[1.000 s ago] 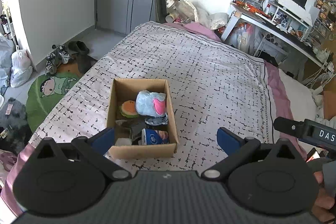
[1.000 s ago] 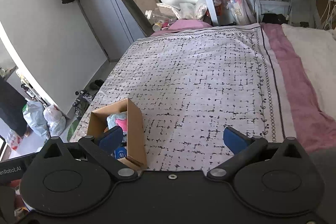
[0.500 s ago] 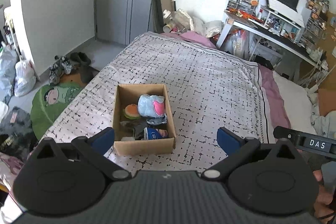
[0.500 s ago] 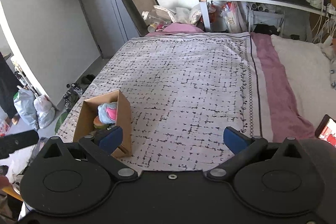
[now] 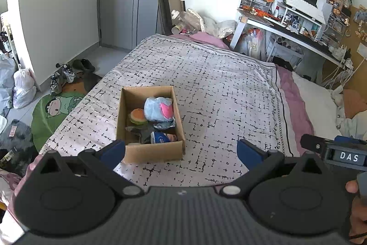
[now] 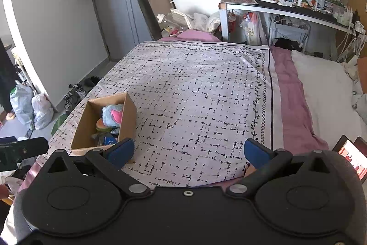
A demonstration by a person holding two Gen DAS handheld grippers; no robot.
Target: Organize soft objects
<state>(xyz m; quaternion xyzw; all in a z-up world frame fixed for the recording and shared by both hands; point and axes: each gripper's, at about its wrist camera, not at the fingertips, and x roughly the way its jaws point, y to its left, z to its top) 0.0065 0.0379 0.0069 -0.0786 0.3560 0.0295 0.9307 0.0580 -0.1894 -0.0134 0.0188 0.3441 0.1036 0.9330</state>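
Note:
A cardboard box (image 5: 151, 150) stands on the patterned bedspread (image 5: 218, 88) near the bed's left edge. In it lie a blue plush with a pink patch (image 5: 158, 108), a small burger plush (image 5: 137, 116), and other soft items. The box also shows in the right wrist view (image 6: 128, 111). My left gripper (image 5: 181, 150) is open and empty, held above and short of the box. My right gripper (image 6: 189, 150) is open and empty, to the right of the box, over the bedspread (image 6: 195, 88).
A pink sheet (image 6: 291, 88) and white pillow (image 6: 325, 88) lie on the bed's right side. A cluttered desk (image 5: 286, 24) stands at the back right. Shoes (image 5: 66, 75), bags (image 5: 20, 86) and a green rug (image 5: 52, 111) lie on the floor at left.
Both grippers have pulled back and risen, so the box and bed look smaller and farther away. Both stay open and empty. The box has not moved.

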